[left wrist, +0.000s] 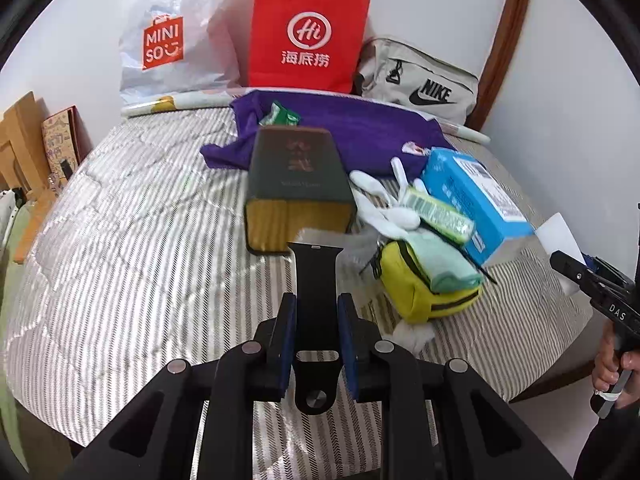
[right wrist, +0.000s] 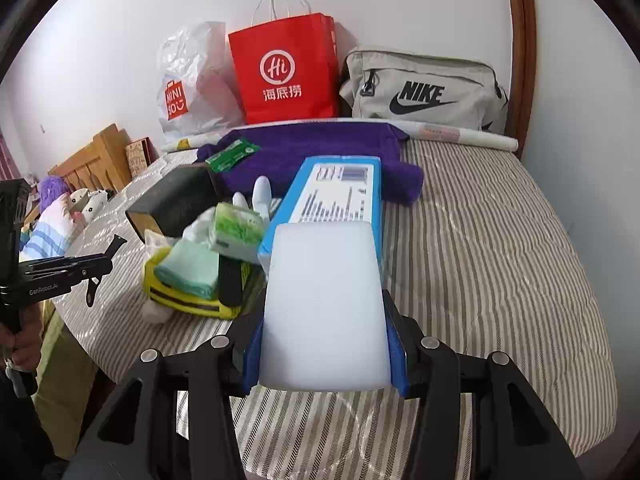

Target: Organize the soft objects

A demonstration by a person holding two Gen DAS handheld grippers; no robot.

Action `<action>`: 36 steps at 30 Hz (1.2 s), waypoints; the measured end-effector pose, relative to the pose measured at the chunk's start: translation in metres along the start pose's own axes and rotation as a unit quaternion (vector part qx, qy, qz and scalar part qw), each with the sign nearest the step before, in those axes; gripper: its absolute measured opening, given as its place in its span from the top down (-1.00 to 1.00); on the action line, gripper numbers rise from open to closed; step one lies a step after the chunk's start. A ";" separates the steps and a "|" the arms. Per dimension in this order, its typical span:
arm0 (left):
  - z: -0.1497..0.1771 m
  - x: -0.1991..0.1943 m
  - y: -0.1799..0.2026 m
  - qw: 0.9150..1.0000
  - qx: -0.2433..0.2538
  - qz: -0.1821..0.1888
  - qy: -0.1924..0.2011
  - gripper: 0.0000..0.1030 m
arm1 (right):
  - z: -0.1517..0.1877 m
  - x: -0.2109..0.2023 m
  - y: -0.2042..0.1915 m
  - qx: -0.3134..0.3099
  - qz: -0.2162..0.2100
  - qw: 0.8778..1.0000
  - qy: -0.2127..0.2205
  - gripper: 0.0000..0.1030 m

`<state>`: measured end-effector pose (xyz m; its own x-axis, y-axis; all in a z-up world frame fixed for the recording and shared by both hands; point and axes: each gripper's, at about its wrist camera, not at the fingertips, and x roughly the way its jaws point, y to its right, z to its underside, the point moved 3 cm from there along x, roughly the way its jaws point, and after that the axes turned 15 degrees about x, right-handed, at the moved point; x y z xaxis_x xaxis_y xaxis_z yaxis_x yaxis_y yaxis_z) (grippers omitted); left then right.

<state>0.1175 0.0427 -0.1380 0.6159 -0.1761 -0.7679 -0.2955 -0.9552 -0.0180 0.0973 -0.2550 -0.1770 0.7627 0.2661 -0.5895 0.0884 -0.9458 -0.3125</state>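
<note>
My left gripper (left wrist: pixel 317 305) is shut on a black watch strap (left wrist: pixel 316 272) that sticks out forward between the pads, above the striped bed (left wrist: pixel 140 240). My right gripper (right wrist: pixel 325 320) is shut on a white foam block (right wrist: pixel 324 264), both blue pads pressing its sides. Below and ahead lies a pile of things. In it are a yellow pouch (left wrist: pixel 416 300) with a folded mint cloth (left wrist: pixel 448 268) on it, a white glove (left wrist: pixel 384 200), a green tissue pack (left wrist: pixel 436 212) and a purple towel (left wrist: pixel 360 128). The right gripper (left wrist: pixel 576 272) shows at the right edge of the left wrist view.
A dark box with yellow sides (left wrist: pixel 298 184) and a blue carton (left wrist: pixel 476 196) lie among the pile. Along the wall stand a red paper bag (left wrist: pixel 308 36), a Miniso plastic bag (left wrist: pixel 168 40) and a grey Nike bag (left wrist: pixel 424 80). A wooden headboard (right wrist: pixel 96 156) is at the left.
</note>
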 end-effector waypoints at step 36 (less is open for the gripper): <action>-0.099 0.022 -0.048 0.999 -0.038 -0.002 0.010 0.61 | -0.108 0.047 -0.030 -0.032 -0.011 0.999 0.011 0.04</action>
<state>0.2171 0.0613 -0.0908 0.6314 -0.1765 -0.7551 -0.2368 -0.9711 0.0290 0.1997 -0.2339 -0.1142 0.7735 0.2840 -0.5666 0.1459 -0.9498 -0.2768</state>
